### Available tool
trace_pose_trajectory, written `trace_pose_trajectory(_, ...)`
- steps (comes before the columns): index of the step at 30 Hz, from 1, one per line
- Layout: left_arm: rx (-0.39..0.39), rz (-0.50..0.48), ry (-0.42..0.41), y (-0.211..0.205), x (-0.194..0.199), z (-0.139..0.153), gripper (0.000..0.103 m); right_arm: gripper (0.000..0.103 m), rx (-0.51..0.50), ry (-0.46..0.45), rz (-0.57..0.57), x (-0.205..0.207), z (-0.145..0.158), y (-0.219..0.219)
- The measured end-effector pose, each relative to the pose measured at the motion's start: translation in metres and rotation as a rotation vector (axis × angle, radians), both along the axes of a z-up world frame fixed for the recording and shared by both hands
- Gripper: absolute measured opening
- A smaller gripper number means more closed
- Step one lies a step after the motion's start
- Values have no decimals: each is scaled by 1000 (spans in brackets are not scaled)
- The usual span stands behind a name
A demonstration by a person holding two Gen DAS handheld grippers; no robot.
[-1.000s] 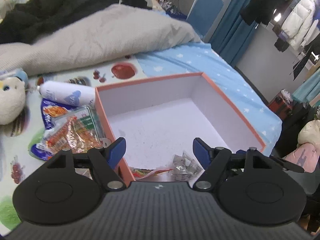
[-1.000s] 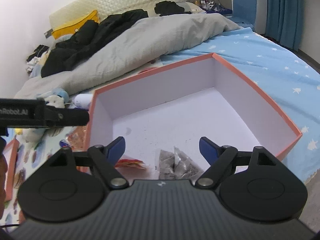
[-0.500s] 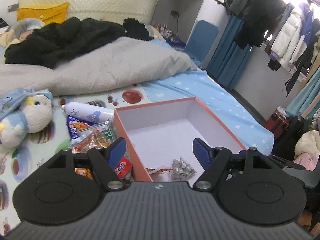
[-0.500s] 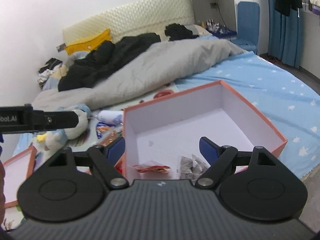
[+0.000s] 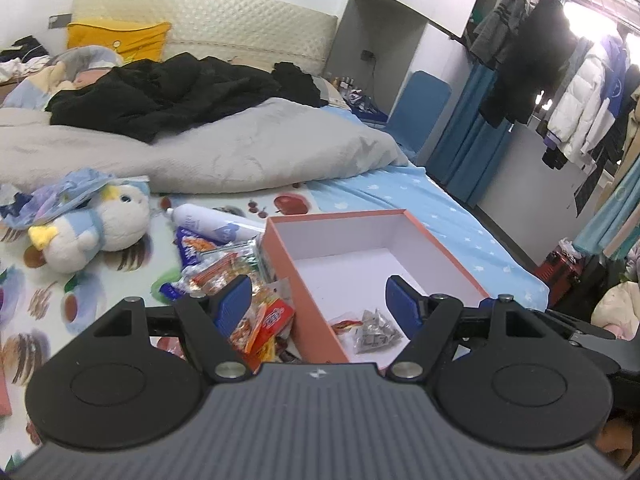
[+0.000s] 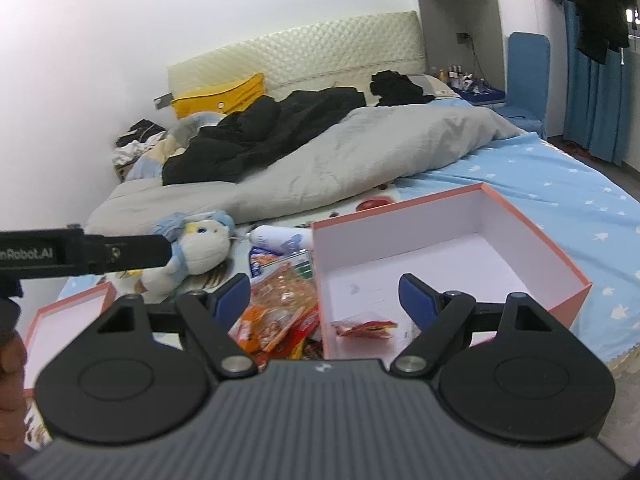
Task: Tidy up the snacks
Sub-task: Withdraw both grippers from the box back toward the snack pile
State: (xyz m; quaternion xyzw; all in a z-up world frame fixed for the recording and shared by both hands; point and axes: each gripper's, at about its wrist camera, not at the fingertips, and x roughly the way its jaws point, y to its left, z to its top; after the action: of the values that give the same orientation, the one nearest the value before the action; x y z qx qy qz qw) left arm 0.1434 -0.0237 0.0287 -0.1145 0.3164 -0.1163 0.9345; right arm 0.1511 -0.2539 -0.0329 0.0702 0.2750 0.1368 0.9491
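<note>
Snacks (image 5: 240, 280) are mostly piled just left of the orange box (image 5: 280, 248) on the bed, with two packets inside already, so both the left gripper (image 5: 318, 300) and right gripper (image 6: 322, 298) hover spread apart and empty, probably to grab another.

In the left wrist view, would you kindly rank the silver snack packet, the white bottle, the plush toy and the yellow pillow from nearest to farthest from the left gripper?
From the left gripper:
1. Silver snack packet, in the box's near corner, between the fingers.
2. White bottle, lying left of the box's far end.
3. Plush toy, farther left.
4. Yellow pillow, by the headboard.
</note>
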Motion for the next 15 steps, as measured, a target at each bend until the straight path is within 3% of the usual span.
trace_pose_trajectory(15,8,55,23,25,-40,-21,78,83,-27,10,12,-33,-20,26)
